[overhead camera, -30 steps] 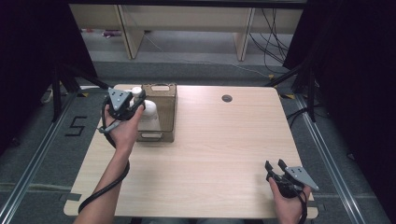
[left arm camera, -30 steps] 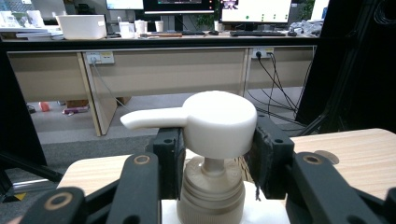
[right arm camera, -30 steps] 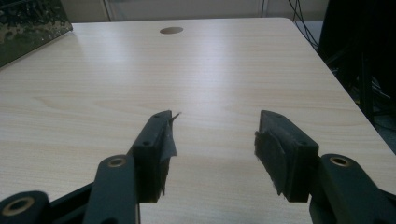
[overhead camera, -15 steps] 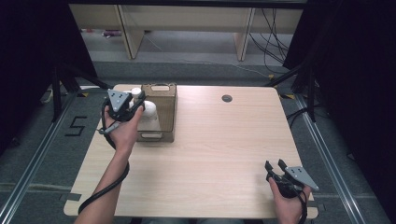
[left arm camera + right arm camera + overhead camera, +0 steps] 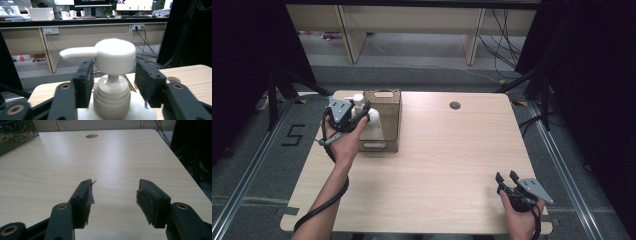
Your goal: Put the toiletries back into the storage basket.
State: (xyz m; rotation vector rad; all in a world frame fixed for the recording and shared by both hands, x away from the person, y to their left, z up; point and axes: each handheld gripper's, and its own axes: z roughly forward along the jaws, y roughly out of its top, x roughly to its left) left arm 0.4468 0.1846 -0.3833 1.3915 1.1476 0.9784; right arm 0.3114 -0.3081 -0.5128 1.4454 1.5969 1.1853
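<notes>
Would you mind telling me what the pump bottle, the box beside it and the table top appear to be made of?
Pump bottle: white plastic by its look, with a matte head and a ribbed collar.
Box: likely brown cardboard, dull, with cut-out handle slots.
Table top: pale wood or wood-look laminate; grain lines show, with a soft sheen in the right gripper view.

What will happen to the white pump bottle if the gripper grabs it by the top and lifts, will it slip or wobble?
The pump bottle looks like smooth hard plastic, so it may slip a little. The left gripper straddles its thin neck under the wide pump head, which would probably catch on the pads. Held that high, the body might swing. Its weight can't be judged.
</notes>
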